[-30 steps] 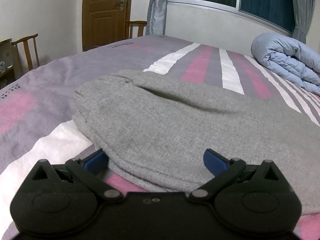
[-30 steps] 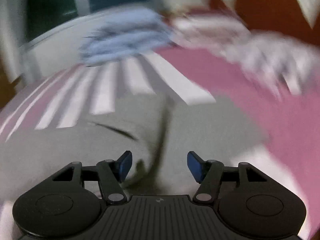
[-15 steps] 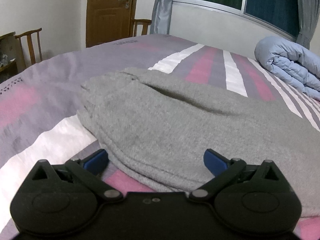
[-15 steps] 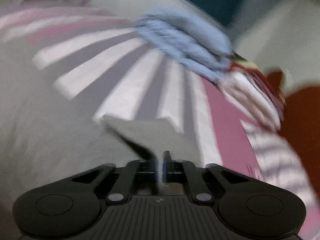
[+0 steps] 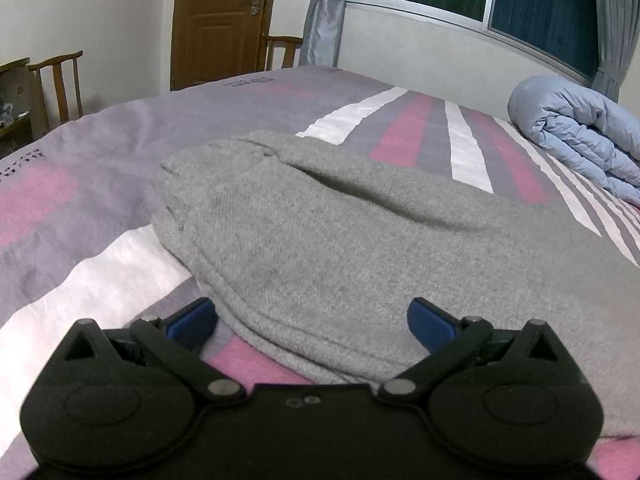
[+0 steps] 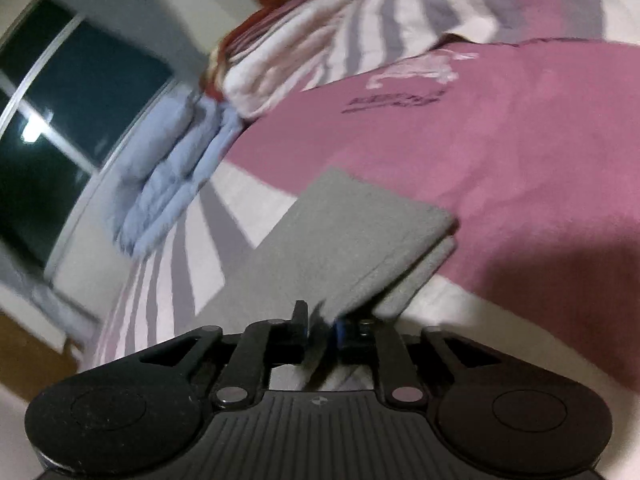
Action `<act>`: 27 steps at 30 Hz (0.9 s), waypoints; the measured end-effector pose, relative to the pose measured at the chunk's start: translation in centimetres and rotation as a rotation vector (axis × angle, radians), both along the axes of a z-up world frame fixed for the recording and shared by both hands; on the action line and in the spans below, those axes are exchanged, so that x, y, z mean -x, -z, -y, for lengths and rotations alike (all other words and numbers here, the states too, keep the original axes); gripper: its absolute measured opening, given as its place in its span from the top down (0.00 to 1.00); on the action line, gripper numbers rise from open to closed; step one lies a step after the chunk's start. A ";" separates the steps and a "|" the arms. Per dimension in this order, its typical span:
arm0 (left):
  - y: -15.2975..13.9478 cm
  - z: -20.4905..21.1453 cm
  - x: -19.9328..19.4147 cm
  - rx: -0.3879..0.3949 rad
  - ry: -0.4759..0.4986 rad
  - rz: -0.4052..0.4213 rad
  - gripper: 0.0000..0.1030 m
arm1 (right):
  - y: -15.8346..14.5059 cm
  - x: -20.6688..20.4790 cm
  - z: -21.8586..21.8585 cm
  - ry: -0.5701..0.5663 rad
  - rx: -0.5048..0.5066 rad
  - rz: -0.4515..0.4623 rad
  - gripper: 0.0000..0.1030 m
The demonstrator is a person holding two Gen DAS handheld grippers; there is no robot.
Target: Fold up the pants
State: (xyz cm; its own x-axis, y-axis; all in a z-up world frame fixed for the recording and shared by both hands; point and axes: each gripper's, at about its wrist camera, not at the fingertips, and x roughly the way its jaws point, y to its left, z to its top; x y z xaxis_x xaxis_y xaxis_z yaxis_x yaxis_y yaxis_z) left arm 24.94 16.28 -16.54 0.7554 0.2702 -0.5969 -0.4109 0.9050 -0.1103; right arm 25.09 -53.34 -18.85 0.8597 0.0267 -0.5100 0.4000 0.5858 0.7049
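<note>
Grey knit pants [image 5: 340, 248] lie spread on the striped bed, their waistband end toward the far left. My left gripper [image 5: 312, 320] is open, its blue pads on either side of the pants' near hem edge, just above the bed. In the right wrist view my right gripper [image 6: 320, 330] is shut on the edge of the pants' leg end [image 6: 340, 236], which is lifted and tilted; the view is rolled and blurred.
A rolled light-blue duvet [image 5: 576, 136] lies at the far right of the bed; it also shows in the right wrist view [image 6: 172, 176]. Striped pillows [image 6: 320, 48] lie beyond. Wooden chairs [image 5: 60, 84] and a door [image 5: 220, 20] stand past the bed's left edge.
My right gripper went from open to shut on the pants' leg end, then lifted and rolled with it. My left gripper stayed open and eased slightly back.
</note>
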 end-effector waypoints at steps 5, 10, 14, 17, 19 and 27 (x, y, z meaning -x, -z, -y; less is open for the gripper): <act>0.0 0.0 0.0 -0.001 0.000 0.000 0.06 | -0.7 0.7 2.3 0.046 -0.048 -0.003 0.85; 0.0 0.0 0.0 0.000 0.001 0.001 0.06 | -3.3 1.5 1.9 0.006 0.026 0.034 0.89; 0.0 0.0 0.0 0.002 0.001 0.001 0.06 | -2.5 1.1 2.3 0.012 0.069 -0.092 0.89; 0.0 0.0 0.1 0.007 0.001 0.003 0.06 | -3.6 2.1 1.5 0.001 0.125 -0.044 0.88; -0.2 0.3 0.1 -0.011 0.000 0.001 0.06 | -5.1 2.9 -0.4 -0.003 0.216 -0.007 0.88; -1.6 2.0 0.7 -0.104 0.034 0.059 0.06 | -8.7 -1.8 -12.9 -0.281 0.472 0.077 0.72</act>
State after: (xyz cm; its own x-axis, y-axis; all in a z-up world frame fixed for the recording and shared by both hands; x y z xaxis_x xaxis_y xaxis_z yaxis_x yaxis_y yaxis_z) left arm 24.27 14.27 -14.93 0.7979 0.3018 -0.5217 -0.3754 0.9261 -0.0385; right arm 26.92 -40.49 -10.17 0.8877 0.0436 -0.4583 0.1408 0.9220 0.3606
